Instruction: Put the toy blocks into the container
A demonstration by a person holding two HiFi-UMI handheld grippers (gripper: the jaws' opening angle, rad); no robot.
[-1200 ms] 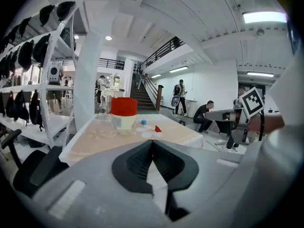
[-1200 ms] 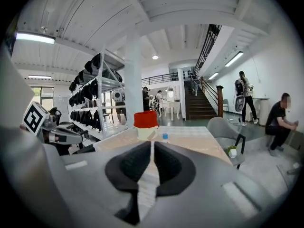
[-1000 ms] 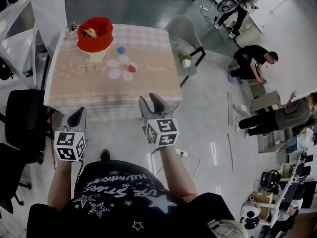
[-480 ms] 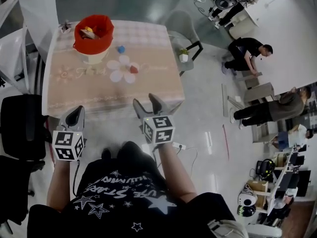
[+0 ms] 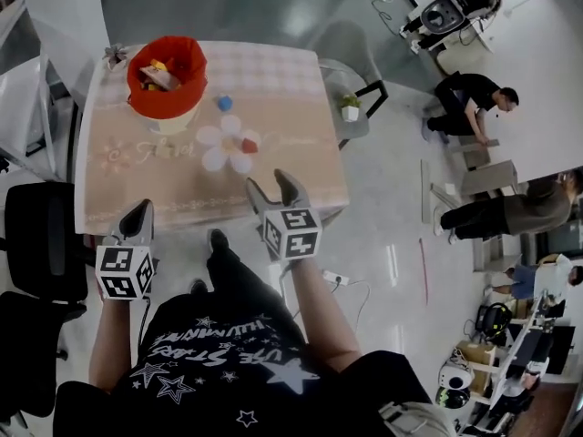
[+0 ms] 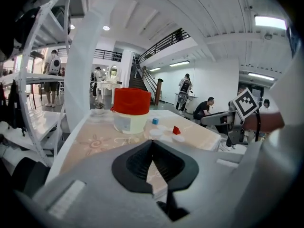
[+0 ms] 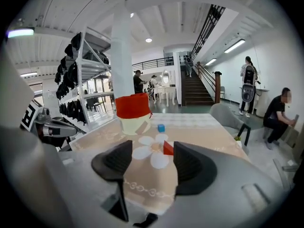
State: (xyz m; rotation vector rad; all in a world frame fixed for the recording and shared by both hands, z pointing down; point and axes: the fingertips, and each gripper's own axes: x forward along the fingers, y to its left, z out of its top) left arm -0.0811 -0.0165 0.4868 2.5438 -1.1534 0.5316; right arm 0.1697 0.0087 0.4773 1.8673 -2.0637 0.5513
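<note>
A red-lined container [image 5: 167, 73] on a cream base stands at the table's far left, with some blocks inside it. A small blue block [image 5: 224, 103] lies just right of it. A red block [image 5: 250, 146] rests on the white flower print. My right gripper [image 5: 273, 188] hangs over the table's near edge, open and empty; in the right gripper view [image 7: 151, 161] the red block [image 7: 167, 148] shows well beyond its jaws. My left gripper [image 5: 137, 218] is shut and empty, just short of the table's front edge. The left gripper view shows the container [image 6: 130, 109] and both blocks far ahead.
The table [image 5: 127, 194] carries a beige cloth. A grey chair [image 5: 344, 57] with a small potted plant [image 5: 350, 107] stands at its right side. Black chairs [image 5: 36, 235] and white shelving sit to the left. A power strip [image 5: 334, 279] lies on the floor. People stand at far right.
The person has stepped toward the table, one foot forward. Both grippers are nearer the table; the right one now reaches over its front edge with its jaws spread wider.
</note>
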